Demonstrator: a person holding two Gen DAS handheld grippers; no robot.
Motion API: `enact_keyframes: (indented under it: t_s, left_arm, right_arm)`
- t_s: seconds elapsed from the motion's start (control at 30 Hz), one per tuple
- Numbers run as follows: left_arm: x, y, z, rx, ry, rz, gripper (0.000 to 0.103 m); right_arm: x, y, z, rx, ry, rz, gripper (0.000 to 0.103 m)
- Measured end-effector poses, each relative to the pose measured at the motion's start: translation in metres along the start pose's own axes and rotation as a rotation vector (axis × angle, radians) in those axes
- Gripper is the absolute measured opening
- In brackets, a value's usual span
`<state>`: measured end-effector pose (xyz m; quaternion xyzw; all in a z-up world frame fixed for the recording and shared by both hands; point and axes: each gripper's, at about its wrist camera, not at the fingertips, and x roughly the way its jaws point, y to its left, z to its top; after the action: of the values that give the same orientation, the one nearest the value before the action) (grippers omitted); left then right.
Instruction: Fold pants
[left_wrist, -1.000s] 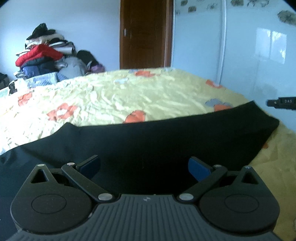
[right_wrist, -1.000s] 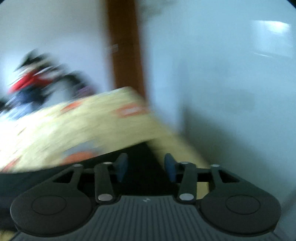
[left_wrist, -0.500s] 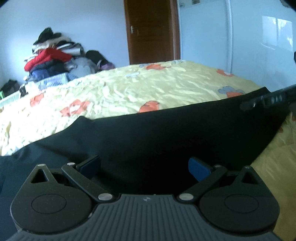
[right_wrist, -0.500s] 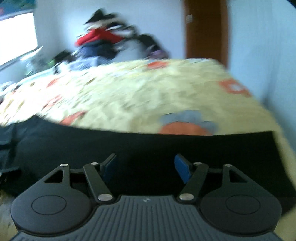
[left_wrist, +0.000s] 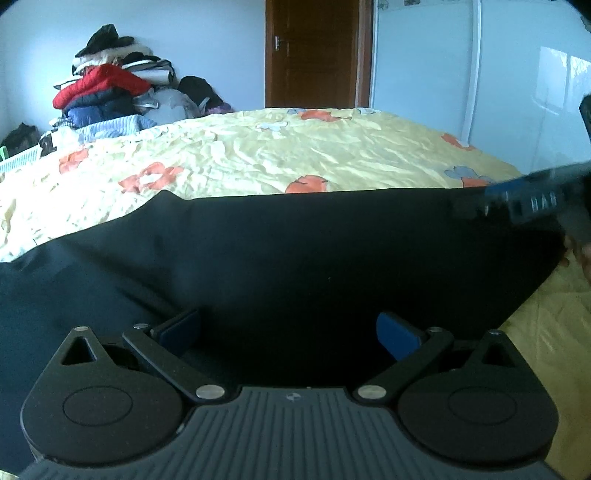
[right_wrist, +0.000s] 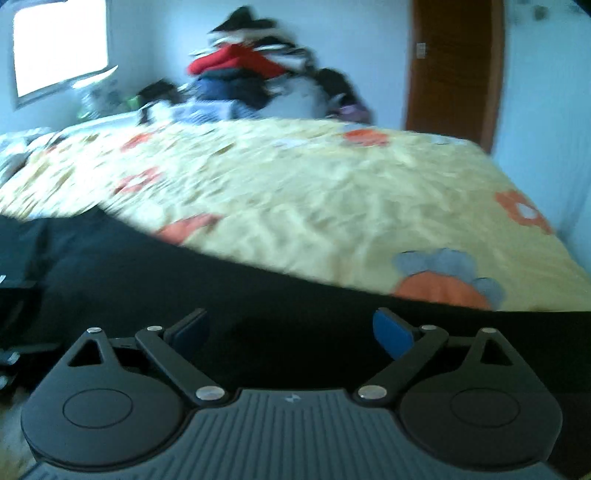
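Smooth black pants (left_wrist: 332, 258) span the near edge of the rumpled yellow bedspread (left_wrist: 295, 155), beneath the wide-apart left gripper (left_wrist: 288, 332) and the right gripper (right_wrist: 291, 330), whose jaws have just been opening, nothing between them.

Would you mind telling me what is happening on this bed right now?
A person with a gripper in each hand is folding black pants spread on a yellow flowered bedsheet. The left gripper and right gripper hover open over the fabric; the right's jaws have just been opening, gripping nothing.
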<state>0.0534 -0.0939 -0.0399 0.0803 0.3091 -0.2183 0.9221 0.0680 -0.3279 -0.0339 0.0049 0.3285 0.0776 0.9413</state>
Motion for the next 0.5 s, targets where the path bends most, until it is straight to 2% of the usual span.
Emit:
enact_keyframes:
  t_s: [0.03,0.07,0.23,0.33,0.5]
  left_arm:
    - [0.0,0.0,0.0,0.001,0.0,0.001,0.103]
    - [-0.001,0.0,0.0,0.001,0.001,0.001,0.103]
    - [0.0,0.001,0.0,-0.008,0.003,-0.006,0.103]
    - [0.0,0.001,0.0,-0.009,0.003,-0.006,0.103]
    - [0.0,0.001,0.0,-0.006,0.002,-0.006,0.103]
  right_arm:
    - [0.005,0.006,-0.001,-0.018,0.027,0.006,0.096]
    - [0.014,0.011,-0.004,-0.037,0.058,-0.002,0.101]
    - [0.028,0.012,-0.001,0.017,0.006,-0.057,0.103]
    - [0.028,0.016,-0.002,0.008,-0.008,-0.087,0.103]
    - [0.027,0.018,-0.005,0.016,-0.022,-0.099,0.103]
